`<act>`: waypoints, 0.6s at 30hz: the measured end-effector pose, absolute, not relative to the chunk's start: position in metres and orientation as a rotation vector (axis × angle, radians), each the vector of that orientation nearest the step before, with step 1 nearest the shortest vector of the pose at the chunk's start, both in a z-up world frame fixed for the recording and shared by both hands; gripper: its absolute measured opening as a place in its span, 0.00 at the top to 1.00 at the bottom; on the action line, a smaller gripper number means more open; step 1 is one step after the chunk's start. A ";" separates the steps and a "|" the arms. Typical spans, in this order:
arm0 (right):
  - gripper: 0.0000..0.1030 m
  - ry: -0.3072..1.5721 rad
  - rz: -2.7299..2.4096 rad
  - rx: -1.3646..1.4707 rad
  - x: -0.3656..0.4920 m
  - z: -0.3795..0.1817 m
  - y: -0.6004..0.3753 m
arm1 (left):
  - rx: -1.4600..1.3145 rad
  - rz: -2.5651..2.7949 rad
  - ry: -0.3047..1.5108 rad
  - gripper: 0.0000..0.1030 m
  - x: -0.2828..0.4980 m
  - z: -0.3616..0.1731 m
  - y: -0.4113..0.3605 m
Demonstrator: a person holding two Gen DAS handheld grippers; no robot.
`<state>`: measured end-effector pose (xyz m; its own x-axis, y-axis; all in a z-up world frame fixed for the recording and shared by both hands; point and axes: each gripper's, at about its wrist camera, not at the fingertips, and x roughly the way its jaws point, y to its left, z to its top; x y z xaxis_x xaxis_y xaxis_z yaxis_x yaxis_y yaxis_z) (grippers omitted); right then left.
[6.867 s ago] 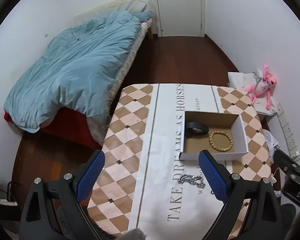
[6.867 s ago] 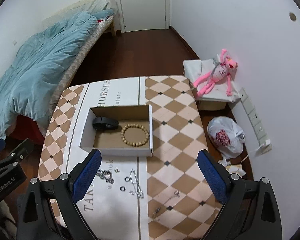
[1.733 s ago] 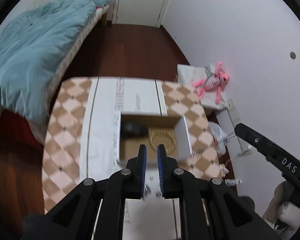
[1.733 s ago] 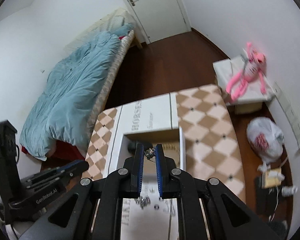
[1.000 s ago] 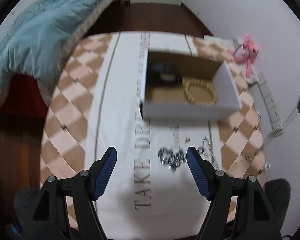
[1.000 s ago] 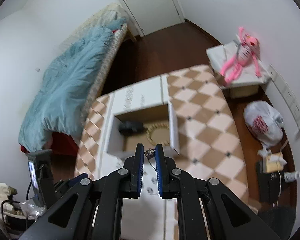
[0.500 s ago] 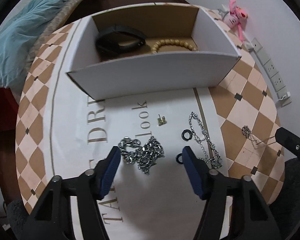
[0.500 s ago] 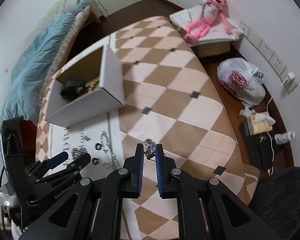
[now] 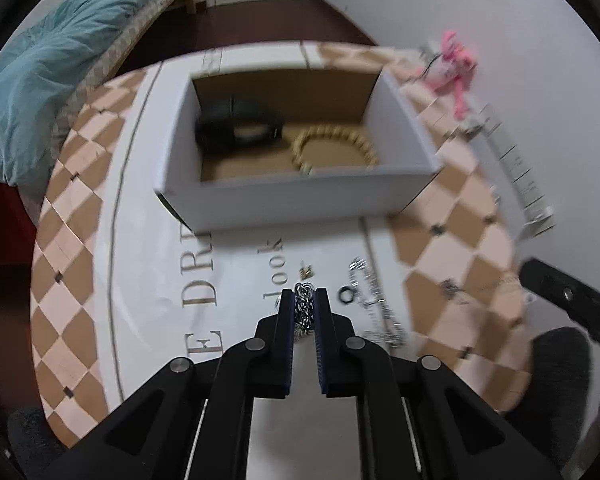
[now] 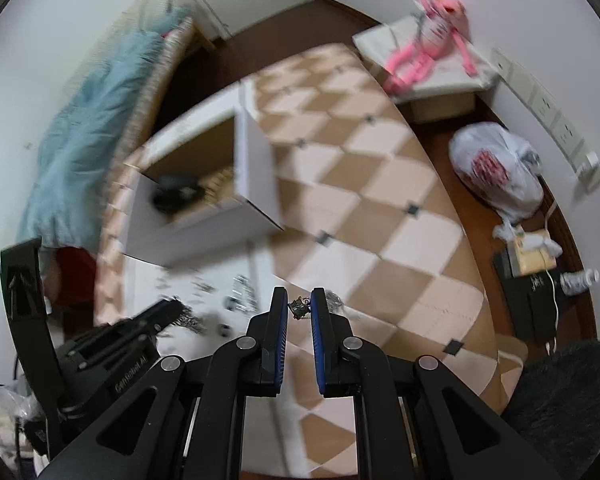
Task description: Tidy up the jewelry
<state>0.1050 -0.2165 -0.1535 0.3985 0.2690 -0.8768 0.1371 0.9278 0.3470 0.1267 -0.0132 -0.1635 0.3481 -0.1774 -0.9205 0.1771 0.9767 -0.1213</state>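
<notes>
The left tongs are clamped on the chunky silver chain, which sits bunched between the blue pads just off the worktop. The right tongs pinch a small dark pendant; its fine chain probably trails below, though blur hides it. Loose pieces, a black ring and a thin chain, lie just right of the left tongs. Beyond them the white box holds a black band and a bead bracelet. Best to lift straight up so dangling links clear the near wall, then release low over bare cardboard.
</notes>
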 end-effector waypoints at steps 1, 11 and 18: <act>0.88 1.147 0.106 0.394 0.107 -0.141 -0.215 | -0.019 -0.244 1.176 0.94 0.125 -0.150 -0.010; 0.88 0.958 0.284 0.327 0.155 -0.023 -0.187 | -0.168 -0.313 1.018 0.94 0.157 -0.044 0.019; 0.88 0.993 0.284 0.222 0.219 -0.029 -0.156 | -0.166 -0.290 1.057 0.93 0.210 -0.050 0.031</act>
<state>0.2193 -0.1558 -0.0288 0.5146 0.3347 -0.7894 -0.1340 0.9407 0.3116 0.2103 0.0312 -0.0500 0.4584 -0.3128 -0.8319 0.1548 0.9498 -0.2718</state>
